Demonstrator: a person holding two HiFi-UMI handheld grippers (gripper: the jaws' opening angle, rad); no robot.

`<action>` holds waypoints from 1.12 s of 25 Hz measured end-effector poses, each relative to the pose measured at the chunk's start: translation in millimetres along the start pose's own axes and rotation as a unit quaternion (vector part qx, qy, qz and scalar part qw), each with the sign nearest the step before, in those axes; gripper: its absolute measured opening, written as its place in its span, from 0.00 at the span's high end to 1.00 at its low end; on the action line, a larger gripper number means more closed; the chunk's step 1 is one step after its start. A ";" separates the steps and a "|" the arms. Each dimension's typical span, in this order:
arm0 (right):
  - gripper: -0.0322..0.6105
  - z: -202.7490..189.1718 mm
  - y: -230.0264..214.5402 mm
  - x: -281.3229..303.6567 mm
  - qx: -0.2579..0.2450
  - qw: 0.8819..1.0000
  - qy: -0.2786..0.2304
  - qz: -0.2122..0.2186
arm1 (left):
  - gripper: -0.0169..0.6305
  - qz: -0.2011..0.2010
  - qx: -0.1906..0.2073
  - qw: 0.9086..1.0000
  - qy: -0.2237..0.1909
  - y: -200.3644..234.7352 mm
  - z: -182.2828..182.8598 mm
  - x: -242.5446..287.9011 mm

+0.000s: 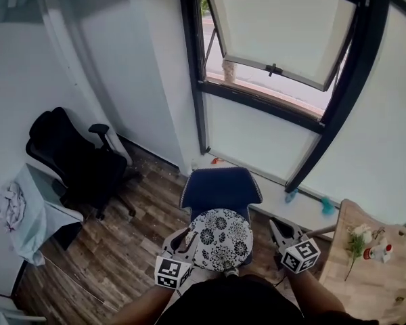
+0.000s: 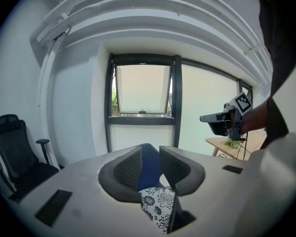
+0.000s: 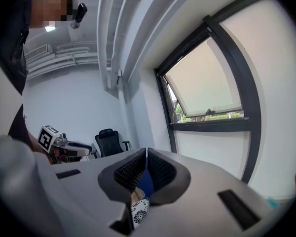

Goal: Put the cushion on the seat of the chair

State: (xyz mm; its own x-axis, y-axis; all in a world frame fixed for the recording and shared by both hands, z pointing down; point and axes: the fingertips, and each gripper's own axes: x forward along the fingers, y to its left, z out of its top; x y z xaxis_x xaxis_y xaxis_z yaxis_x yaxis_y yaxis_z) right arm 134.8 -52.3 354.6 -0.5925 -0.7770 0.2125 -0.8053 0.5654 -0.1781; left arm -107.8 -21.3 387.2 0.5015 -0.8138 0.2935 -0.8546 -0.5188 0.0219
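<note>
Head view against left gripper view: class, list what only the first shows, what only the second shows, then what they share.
Only the head view: the wooden floor and the cushion lying whole on the blue chair's seat. Only the left gripper view: the ceiling pipes and the gap between the left gripper's jaws, which are closing, with only a cushion corner showing beneath them. Both: cushion, blue chair, black office chair, open window, wooden table.

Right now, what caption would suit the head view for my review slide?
A black-and-white floral round cushion lying on the seat of the blue padded chair, beneath an open dark-framed window.
</note>
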 end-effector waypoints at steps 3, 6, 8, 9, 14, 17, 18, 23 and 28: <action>0.91 3.0 2.2 1.1 -0.014 1.000 -0.003 -0.001 | 0.90 0.000 0.010 1.000 -0.013 -3.5 4.0 -6.0; 0.91 4.9 4.7 3.2 -0.024 1.000 -0.007 -0.008 | 0.95 0.006 -0.018 1.000 -0.019 4.7 7.9 -11.4; 0.91 4.7 7.1 4.6 -0.026 1.000 -0.008 -0.009 | 0.96 0.012 -0.021 0.999 -0.024 12.0 9.8 -16.1; 0.91 5.3 7.9 5.9 -0.027 1.000 -0.008 -0.009 | 0.96 0.016 -0.019 0.999 -0.027 16.4 11.0 -18.4; 0.91 8.5 8.1 12.7 -0.022 1.000 -0.013 -0.012 | 0.96 0.037 -0.018 0.999 -0.028 35.8 11.3 -28.3; 0.91 10.9 4.9 12.3 -0.018 1.000 -0.018 -0.017 | 0.96 0.037 -0.015 0.999 -0.023 35.6 7.0 -27.9; 0.91 11.2 3.5 11.4 -0.019 0.999 -0.019 -0.019 | 0.96 0.038 -0.015 0.999 -0.022 35.3 6.2 -26.9; 0.91 9.7 -2.3 5.9 -0.013 0.999 -0.021 -0.028 | 0.96 0.048 -0.010 0.999 -0.016 38.4 4.9 -22.6; 0.91 7.6 -5.8 3.2 -0.012 0.999 -0.020 -0.033 | 0.96 0.050 -0.010 0.999 -0.015 41.7 5.2 -20.6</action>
State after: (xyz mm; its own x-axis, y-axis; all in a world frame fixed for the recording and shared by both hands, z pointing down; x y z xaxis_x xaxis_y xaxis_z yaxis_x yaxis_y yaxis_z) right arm 137.7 -60.1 349.0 -0.5373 -0.8232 0.1837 -0.8431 0.5187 -0.1418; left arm -153.0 -27.6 377.0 0.4167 -0.8688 0.2674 -0.9032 -0.4290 0.0136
